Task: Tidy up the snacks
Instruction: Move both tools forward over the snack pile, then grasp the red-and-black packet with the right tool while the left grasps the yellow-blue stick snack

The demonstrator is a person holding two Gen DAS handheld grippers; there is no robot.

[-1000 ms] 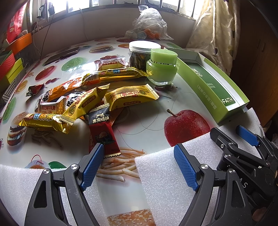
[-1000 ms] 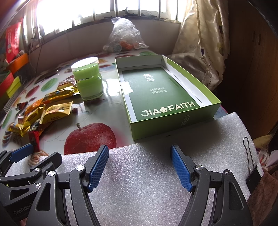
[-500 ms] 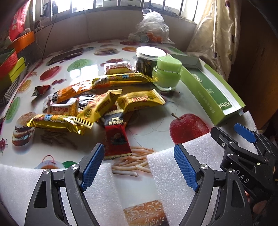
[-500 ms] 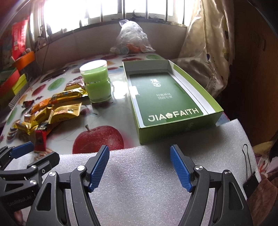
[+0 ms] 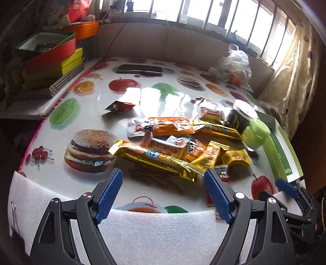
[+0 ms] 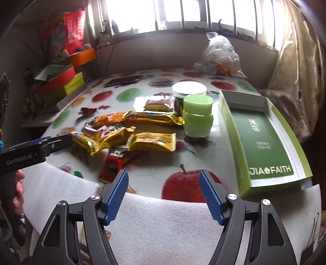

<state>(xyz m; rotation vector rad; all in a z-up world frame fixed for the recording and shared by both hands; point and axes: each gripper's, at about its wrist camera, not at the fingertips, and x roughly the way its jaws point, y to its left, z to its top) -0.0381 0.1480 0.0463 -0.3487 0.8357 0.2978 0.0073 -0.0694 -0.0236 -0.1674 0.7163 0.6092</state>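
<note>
Blown-out daylight from the windows (image 6: 183, 14) glares on the glossy tablecloth (image 5: 142, 95); fisheye edges darken, slightly blurred.

1. Green tray box (image 6: 262, 142): 1, the landmark for the rest
2. Jars: 2, just left of the box – green jar (image 6: 197, 118) in front, dark jar w/ white lid (image 6: 188, 91) behind it
3. Yellow/gold snack packs (image 6: 151, 139): approx 5, in the heap left of the jars
4. Orange packs (image 6: 108, 120): approx 2, far side of the heap from the box
5. Red packs: 2 – red pack (image 6: 111, 166) at heap's near edge, small red pack (image 6: 87, 111) apart, farthest left of the box
6. Clear plastic bag (image 6: 221, 55): 1, behind the box
7. Grippers: 2, both jaws spread – left gripper (image 5: 163, 193), right gripper (image 6: 164, 195)
</note>
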